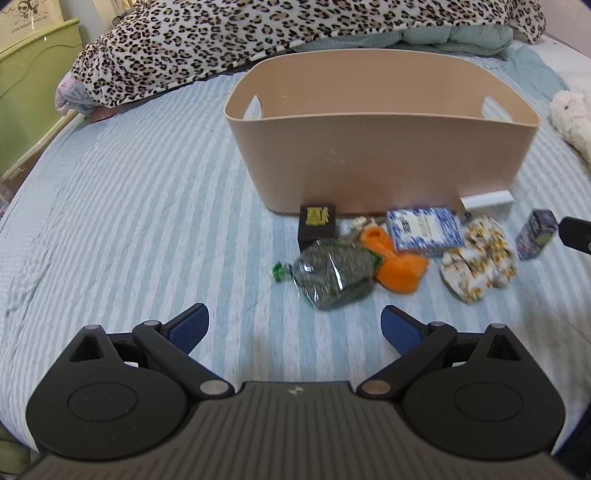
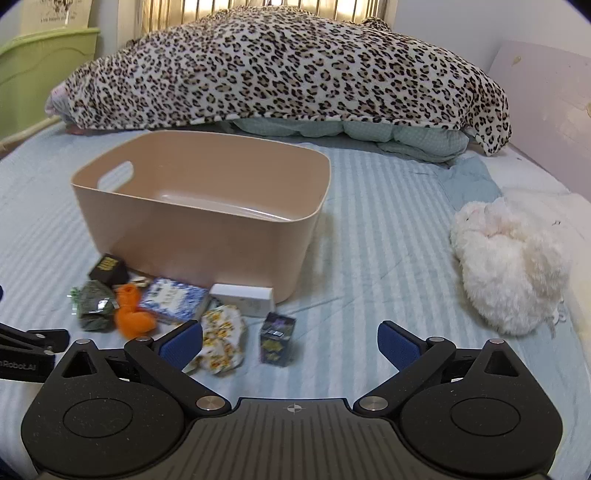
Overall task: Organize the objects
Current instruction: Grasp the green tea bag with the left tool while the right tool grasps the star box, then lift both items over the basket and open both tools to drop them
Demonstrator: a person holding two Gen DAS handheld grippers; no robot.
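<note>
Left gripper point(image 1: 294, 328) and right gripper point(image 2: 290, 341): both spread wide, empty, over the striped quilt point(image 1: 129, 221). Clutter lies just before the beige plastic bin point(image 2: 199, 236). Crinkly herb bag point(image 1: 334, 273): likely light, slippery; pinch mid-body. Small dark box point(image 2: 277, 339): upright, rigid; grip flat sides.

1. Soft, even daylight; brightest at the backlit curtain point(image 2: 258, 9) behind the bed.
2. Shadows faint, only a weak one under the beige bin point(image 2: 207, 236).
3. Motion blur smears the small items, e.g. the floral pouch point(image 1: 480, 258).
4. Fisheye bends the striped bedsheet point(image 1: 129, 203); corners vignette black.
</note>
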